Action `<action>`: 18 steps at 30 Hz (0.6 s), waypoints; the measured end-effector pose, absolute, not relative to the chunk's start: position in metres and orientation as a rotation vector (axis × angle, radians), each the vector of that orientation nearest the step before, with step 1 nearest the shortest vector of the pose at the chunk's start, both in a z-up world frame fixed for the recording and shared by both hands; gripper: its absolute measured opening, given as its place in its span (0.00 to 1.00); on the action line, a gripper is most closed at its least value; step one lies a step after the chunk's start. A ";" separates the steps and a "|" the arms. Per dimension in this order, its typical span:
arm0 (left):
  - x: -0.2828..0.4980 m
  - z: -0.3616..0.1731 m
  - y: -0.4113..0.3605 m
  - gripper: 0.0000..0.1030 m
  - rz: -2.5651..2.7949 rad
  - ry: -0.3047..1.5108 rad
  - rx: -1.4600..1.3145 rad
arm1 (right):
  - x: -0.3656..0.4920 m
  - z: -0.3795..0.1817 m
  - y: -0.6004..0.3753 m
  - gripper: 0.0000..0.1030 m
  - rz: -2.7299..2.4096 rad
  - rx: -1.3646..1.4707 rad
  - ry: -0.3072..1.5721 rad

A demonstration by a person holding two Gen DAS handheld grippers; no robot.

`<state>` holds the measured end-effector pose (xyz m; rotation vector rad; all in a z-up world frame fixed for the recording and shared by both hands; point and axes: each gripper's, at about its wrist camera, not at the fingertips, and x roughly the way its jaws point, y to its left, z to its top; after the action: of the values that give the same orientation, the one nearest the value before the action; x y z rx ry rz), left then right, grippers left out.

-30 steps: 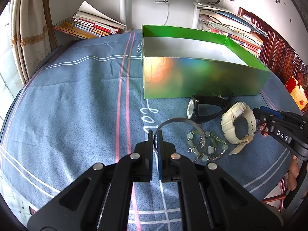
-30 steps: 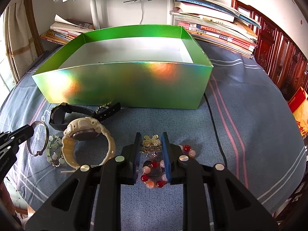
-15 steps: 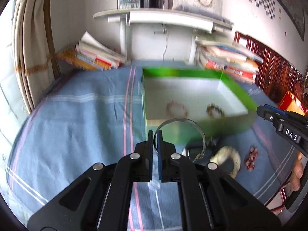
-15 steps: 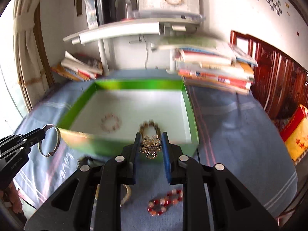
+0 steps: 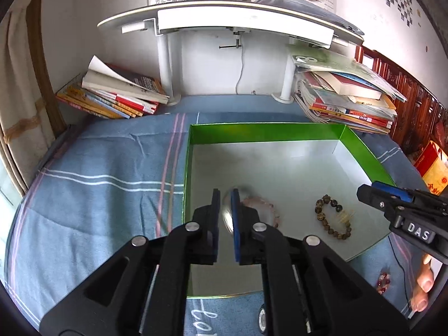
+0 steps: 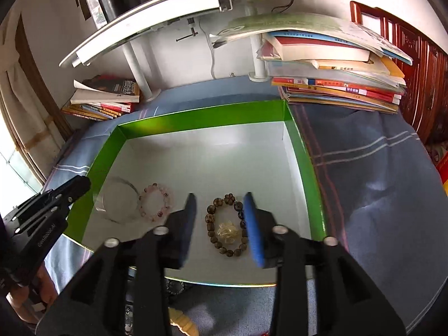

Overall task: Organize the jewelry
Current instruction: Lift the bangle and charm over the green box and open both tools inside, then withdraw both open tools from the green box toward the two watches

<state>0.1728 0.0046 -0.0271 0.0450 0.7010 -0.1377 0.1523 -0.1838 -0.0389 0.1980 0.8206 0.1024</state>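
A green box (image 5: 263, 131) (image 6: 201, 119) with a white floor lies on the blue cloth. Both grippers hover over its near part. My left gripper (image 5: 224, 200) is open; a blurred silver bangle (image 5: 228, 212) shows between its fingers and appears in mid-fall or on the floor in the right wrist view (image 6: 117, 203). My right gripper (image 6: 219, 204) is open above a gold brooch (image 6: 228, 231), blurred, inside a brown bead bracelet (image 6: 224, 224) (image 5: 331, 217). A pink bead bracelet (image 6: 155, 201) (image 5: 261, 207) lies beside the bangle.
Book stacks stand behind the box at left (image 5: 112, 98) and right (image 5: 344, 95) under a white shelf (image 5: 224, 19). A red bead bracelet (image 5: 383, 281) lies on the cloth in front of the box, near a cream watch (image 6: 182, 324).
Both grippers moved forward over the box and opened. The bangle left the left gripper and the brooch left the right gripper; both now show inside the box.
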 end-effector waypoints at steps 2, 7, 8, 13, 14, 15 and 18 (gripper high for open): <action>0.165 -0.024 0.005 0.27 -0.131 0.677 0.061 | 0.142 -0.031 -0.187 0.38 0.098 0.193 0.799; 0.125 -0.013 0.014 0.39 -0.104 0.634 0.093 | 0.097 -0.019 -0.203 0.38 0.068 0.178 0.738; 0.114 -0.013 0.018 0.43 -0.101 0.632 0.090 | 0.086 -0.020 -0.205 0.38 0.066 0.171 0.734; 0.072 -0.028 0.034 0.46 -0.147 0.689 0.089 | 0.051 -0.044 -0.202 0.38 0.055 0.125 0.789; 0.069 -0.034 0.035 0.46 -0.152 0.712 0.086 | 0.049 -0.051 -0.199 0.38 0.067 0.125 0.815; 0.068 -0.039 0.035 0.46 -0.162 0.735 0.084 | 0.047 -0.057 -0.196 0.38 0.083 0.124 0.836; 0.068 -0.052 0.027 0.46 -0.203 0.777 0.085 | 0.046 -0.071 -0.180 0.38 0.124 0.095 0.875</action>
<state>0.0676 0.0270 -0.0522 0.0846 0.7773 -0.2027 0.0457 -0.1804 -0.0708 0.0952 0.8753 0.1236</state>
